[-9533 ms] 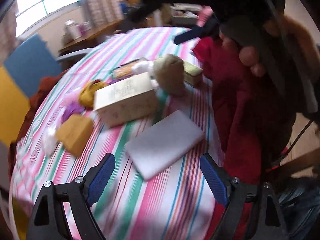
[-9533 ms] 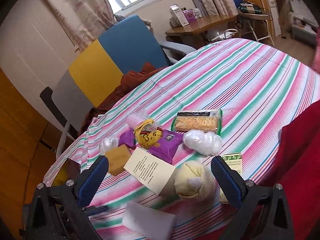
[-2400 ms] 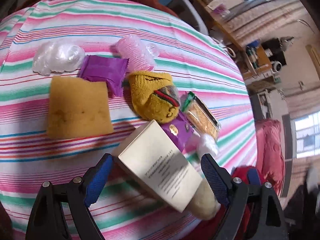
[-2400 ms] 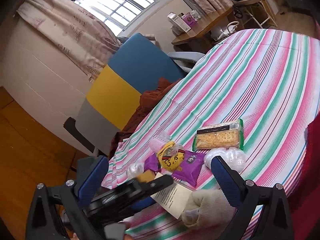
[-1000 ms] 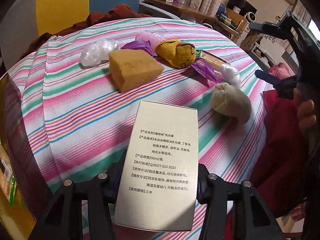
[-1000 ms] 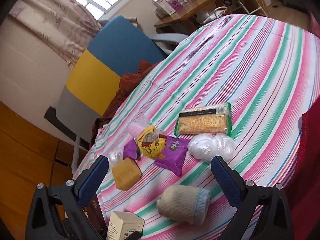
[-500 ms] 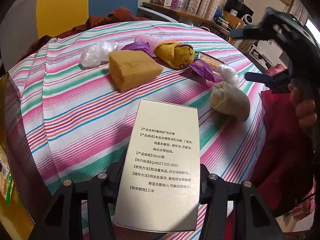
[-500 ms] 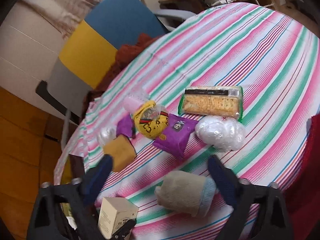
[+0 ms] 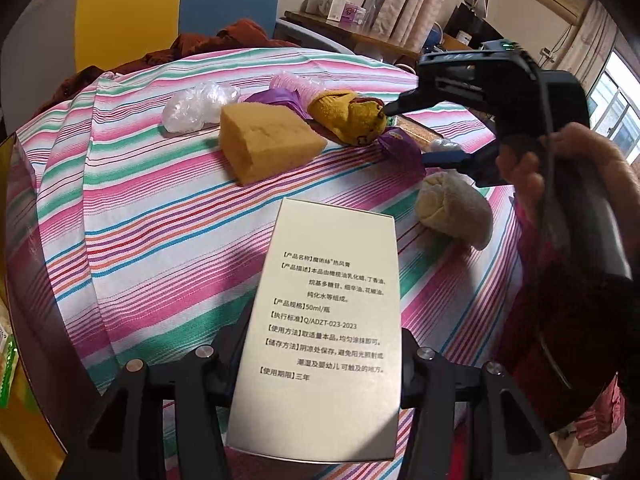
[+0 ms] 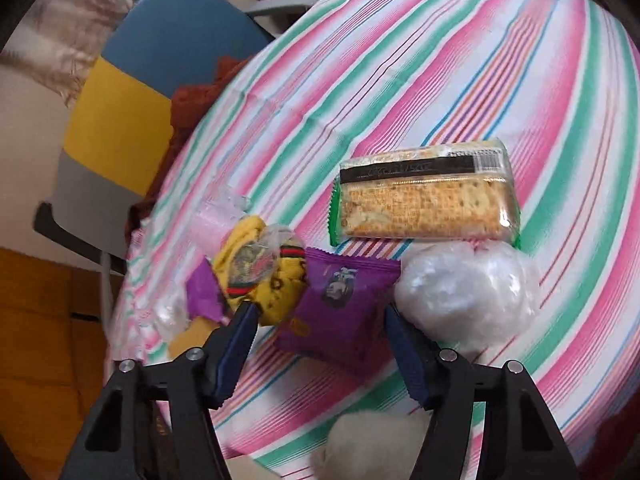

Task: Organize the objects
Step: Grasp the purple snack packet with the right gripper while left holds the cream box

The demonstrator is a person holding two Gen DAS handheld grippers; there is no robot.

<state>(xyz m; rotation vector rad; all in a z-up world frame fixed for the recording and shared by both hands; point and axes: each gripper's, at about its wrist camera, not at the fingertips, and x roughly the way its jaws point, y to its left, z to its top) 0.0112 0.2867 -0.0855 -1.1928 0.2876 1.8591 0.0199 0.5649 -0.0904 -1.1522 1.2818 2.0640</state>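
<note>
- Holding the box in my left gripper, jaws clamped on its lower sides above the near edge of the table; I'd judge it light, stiff cardboard, crushable if squeezed hard.
- My right gripper stands half open, straddling the purple packet among the clutter; soft, crinkly, probably slippery, so I'd pinch across its flat middle.

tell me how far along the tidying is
Early: nothing looks sorted yet. In hand: the left claw grips the white box; the open right claw straddles the purple packet. Still loose on the striped tablecloth: sponge, yellow sock, cracker pack, plastic bundle.
</note>
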